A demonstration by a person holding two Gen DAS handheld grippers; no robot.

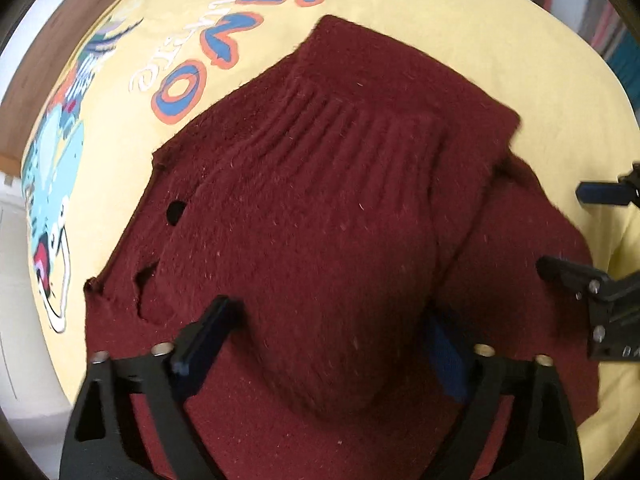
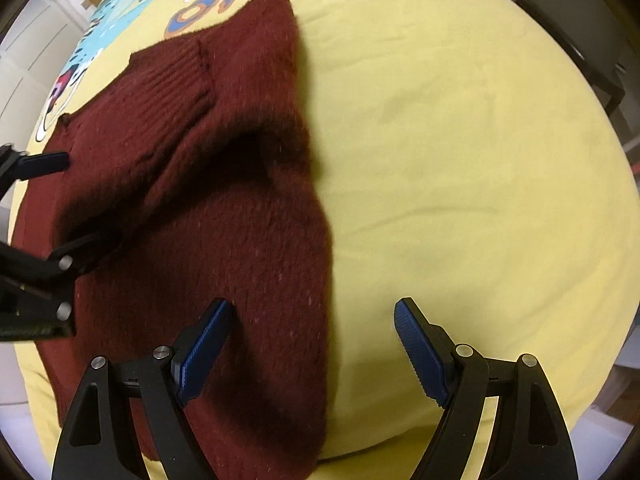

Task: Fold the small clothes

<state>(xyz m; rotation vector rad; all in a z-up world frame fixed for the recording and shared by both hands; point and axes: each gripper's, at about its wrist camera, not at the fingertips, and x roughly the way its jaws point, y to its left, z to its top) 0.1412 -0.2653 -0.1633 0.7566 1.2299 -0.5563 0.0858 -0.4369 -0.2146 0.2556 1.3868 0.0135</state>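
So the dark red knit sweater (image 1: pixel 320 208) was lying on a yellow printed cloth (image 1: pixel 460 40) with a blue and orange "DINO" print (image 1: pixel 224 36) and a cartoon dinosaur (image 1: pixel 52 184) on it, and the cloth covered whatever surface was underneath. The sweater was already partly folded, with a ribbed cuff (image 1: pixel 360 128) of a sleeve laid across the body. A small dark hole (image 1: pixel 176 211) showed along its left edge in the left wrist view. The left gripper (image 1: pixel 332 344) had its jaws spread wide, one blue-padded finger on each side of a raised bulge of sweater fabric, not pinching it as far as I could see. The right gripper (image 2: pixel 316 344) was open too, jaws well apart, hovering right over the sweater's right edge: its left finger was over the knit and its right finger over bare yellow cloth. The grippers sat near each other, each showing at the edge of the other's view.
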